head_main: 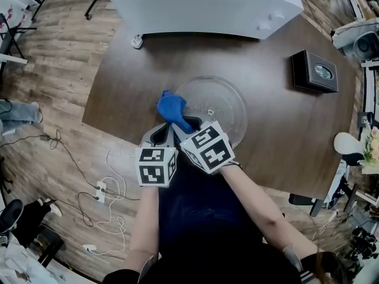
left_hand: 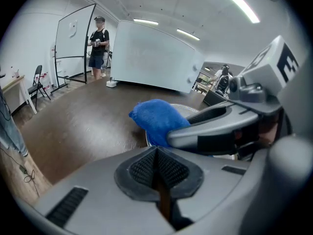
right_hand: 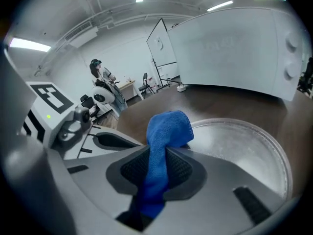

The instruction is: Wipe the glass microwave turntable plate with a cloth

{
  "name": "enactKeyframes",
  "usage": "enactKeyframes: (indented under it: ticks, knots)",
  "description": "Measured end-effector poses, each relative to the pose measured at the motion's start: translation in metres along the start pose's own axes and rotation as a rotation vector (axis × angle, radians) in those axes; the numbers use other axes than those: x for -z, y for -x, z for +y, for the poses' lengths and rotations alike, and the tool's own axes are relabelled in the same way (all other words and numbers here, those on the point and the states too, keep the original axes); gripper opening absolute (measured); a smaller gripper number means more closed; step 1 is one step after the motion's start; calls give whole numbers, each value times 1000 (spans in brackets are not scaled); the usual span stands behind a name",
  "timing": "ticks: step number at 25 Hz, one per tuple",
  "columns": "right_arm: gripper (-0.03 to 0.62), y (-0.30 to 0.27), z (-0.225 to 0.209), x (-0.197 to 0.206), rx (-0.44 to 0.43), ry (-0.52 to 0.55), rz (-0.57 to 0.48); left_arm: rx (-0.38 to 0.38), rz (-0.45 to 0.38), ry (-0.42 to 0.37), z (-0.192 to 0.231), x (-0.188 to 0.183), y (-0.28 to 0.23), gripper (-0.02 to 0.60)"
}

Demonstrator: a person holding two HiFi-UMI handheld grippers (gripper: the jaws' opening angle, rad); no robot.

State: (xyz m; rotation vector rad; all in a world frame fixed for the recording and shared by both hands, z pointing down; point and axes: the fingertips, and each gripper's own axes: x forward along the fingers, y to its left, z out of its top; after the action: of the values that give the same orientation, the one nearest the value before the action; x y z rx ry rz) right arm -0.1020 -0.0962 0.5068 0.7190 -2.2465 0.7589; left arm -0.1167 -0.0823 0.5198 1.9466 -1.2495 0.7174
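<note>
A round clear glass turntable plate (head_main: 220, 108) lies flat on the dark wooden table (head_main: 272, 129), near its front edge. My right gripper (head_main: 188, 126) is shut on a blue cloth (head_main: 172, 107), whose bunched end hangs over the plate's left rim. In the right gripper view the blue cloth (right_hand: 164, 146) runs up between the pads, with the plate (right_hand: 244, 148) just beyond. My left gripper (head_main: 159, 136) sits close beside the right one, jaws shut with nothing between them; in the left gripper view the cloth (left_hand: 159, 119) shows ahead of it.
A white microwave (head_main: 207, 5) stands at the table's far edge. A black box (head_main: 314, 71) sits on the table at the right. Cables and a power strip (head_main: 100, 189) lie on the floor at left. A person (left_hand: 99, 43) stands far off by a whiteboard.
</note>
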Motion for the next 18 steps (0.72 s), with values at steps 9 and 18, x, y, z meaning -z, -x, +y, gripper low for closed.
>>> enactKeyframes:
  ticks: [9,18]
  knots:
    - [69,0,-9,5,29,-35,3,3,0,0,1,0,1,3]
    - [69,19,-39,19,103,-95,-2,6,-4,1,1,1,1,3]
